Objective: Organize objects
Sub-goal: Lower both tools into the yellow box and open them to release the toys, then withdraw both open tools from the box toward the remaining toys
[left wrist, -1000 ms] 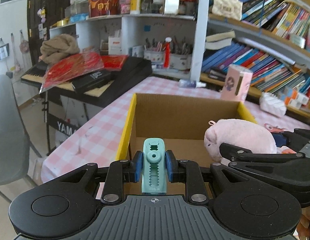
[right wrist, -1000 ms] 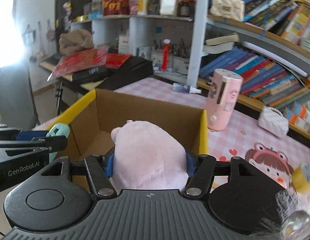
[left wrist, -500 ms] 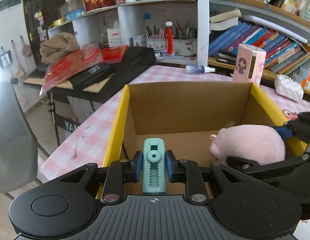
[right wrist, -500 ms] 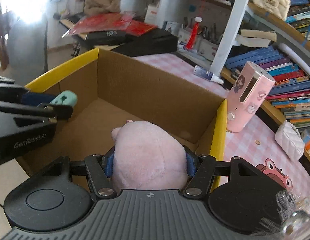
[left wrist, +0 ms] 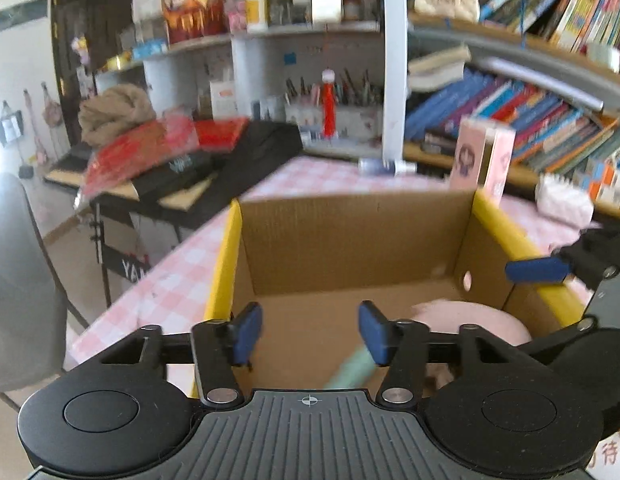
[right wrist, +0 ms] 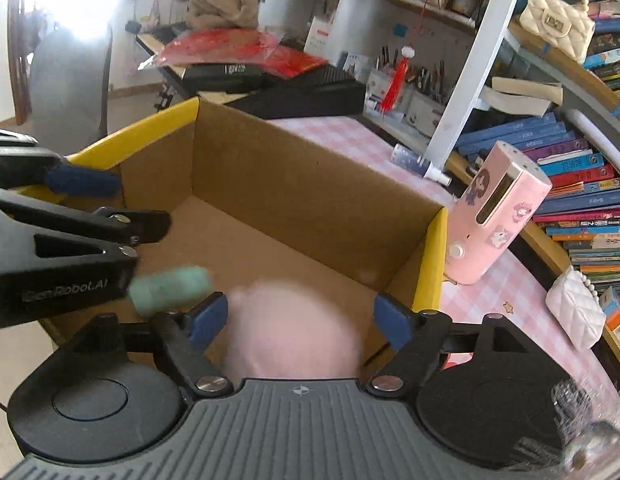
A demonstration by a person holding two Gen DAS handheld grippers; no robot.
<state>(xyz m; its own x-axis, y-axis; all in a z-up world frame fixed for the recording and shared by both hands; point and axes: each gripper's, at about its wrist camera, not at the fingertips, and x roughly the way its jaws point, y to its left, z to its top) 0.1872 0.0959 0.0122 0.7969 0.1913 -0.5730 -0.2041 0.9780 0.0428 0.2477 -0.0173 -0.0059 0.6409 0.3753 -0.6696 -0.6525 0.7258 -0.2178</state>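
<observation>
An open cardboard box (left wrist: 350,236) with yellow flaps stands on the pink checked table; it also shows in the right wrist view (right wrist: 310,188). My left gripper (left wrist: 307,334) is open above the box. A mint green clip toy (left wrist: 352,368) is blurred below its fingers, falling inside the box; it also shows in the right wrist view (right wrist: 169,288). My right gripper (right wrist: 299,318) is open over the box's near right corner. The pink plush pig (right wrist: 289,328) is blurred between and below its fingers, inside the box; it also shows in the left wrist view (left wrist: 470,320).
A pink appliance (right wrist: 498,220) stands on the table right of the box, with a white quilted purse (right wrist: 576,312) beside it. Bookshelves (right wrist: 570,160) line the back right. A keyboard with red packets (left wrist: 161,160) and a grey chair (left wrist: 17,280) are at the left.
Both grippers have opened. The green clip toy and the pink pig have left the fingers and dropped into the box.
</observation>
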